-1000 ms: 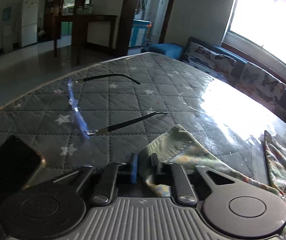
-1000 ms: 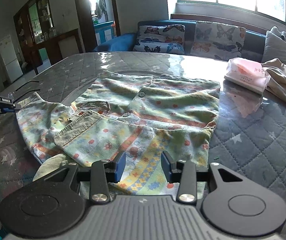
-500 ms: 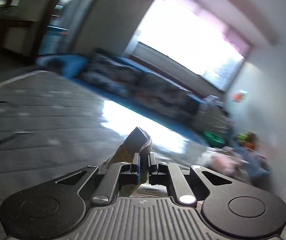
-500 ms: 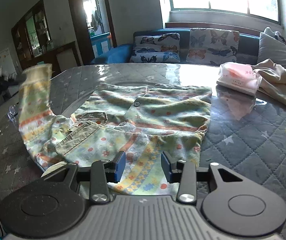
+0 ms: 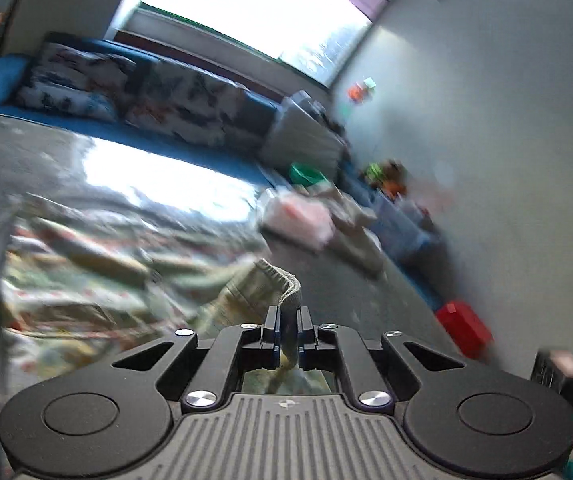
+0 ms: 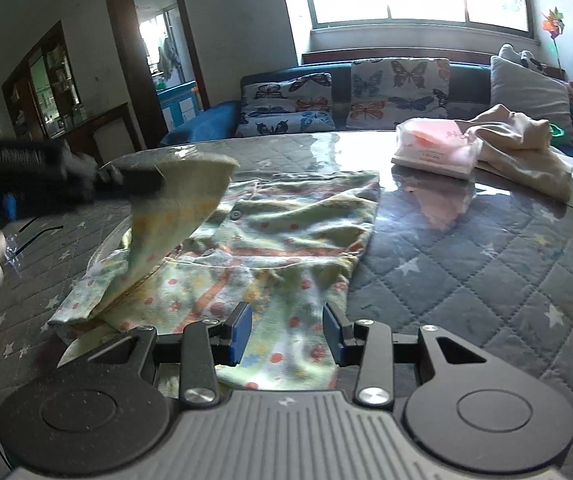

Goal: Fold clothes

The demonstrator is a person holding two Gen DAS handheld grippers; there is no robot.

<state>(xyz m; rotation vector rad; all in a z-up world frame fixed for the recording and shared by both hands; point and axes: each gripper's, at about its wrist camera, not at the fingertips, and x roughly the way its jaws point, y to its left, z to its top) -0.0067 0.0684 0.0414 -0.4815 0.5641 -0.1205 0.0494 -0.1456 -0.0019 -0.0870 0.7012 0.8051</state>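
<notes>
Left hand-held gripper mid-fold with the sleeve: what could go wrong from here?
1. The left hand-held gripper pinches only the ribbed cuff of the green patterned children's shirt; a fast swing could pull it free.
2. The right hand-held gripper is open above the hem, so the shirt may drag.
3. The thin-framed eyeglasses lie nearby and could get snagged.

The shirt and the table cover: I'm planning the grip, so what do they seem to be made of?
Shirt: soft knit, probably cotton, matte; it drapes limply from the left gripper, and its cuff is ribbed. Table cover: quilted fabric with stitched diamonds and stars, apparently under a clear glossy sheet, since it mirrors the window.
</notes>
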